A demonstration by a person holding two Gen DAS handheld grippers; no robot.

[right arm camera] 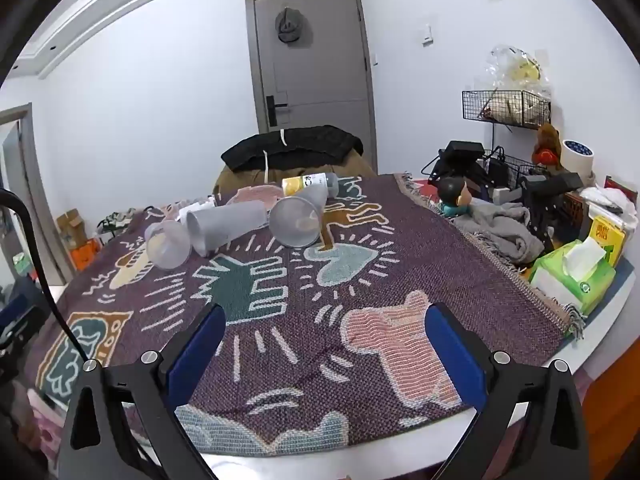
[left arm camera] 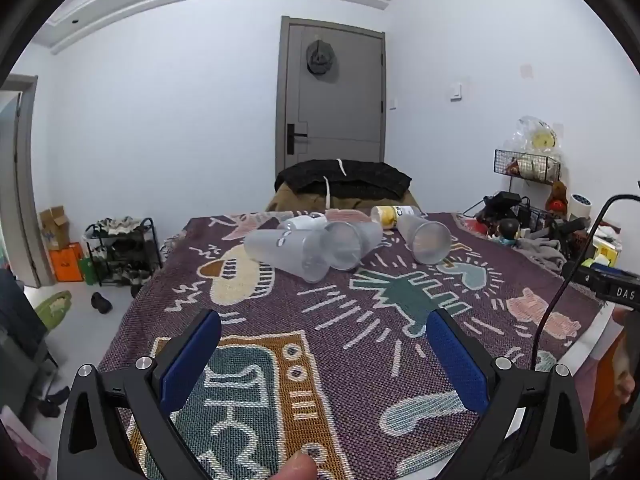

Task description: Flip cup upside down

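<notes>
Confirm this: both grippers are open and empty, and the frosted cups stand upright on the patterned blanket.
Not upright. The frosted cups lie on their sides on the patterned blanket, as the right wrist view shows. The left gripper and right gripper are indeed open and empty.

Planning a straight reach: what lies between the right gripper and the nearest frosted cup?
Only bare patterned blanket lies between the open right gripper and the frosted cup lying on its side; the right wrist view shows it.
</notes>
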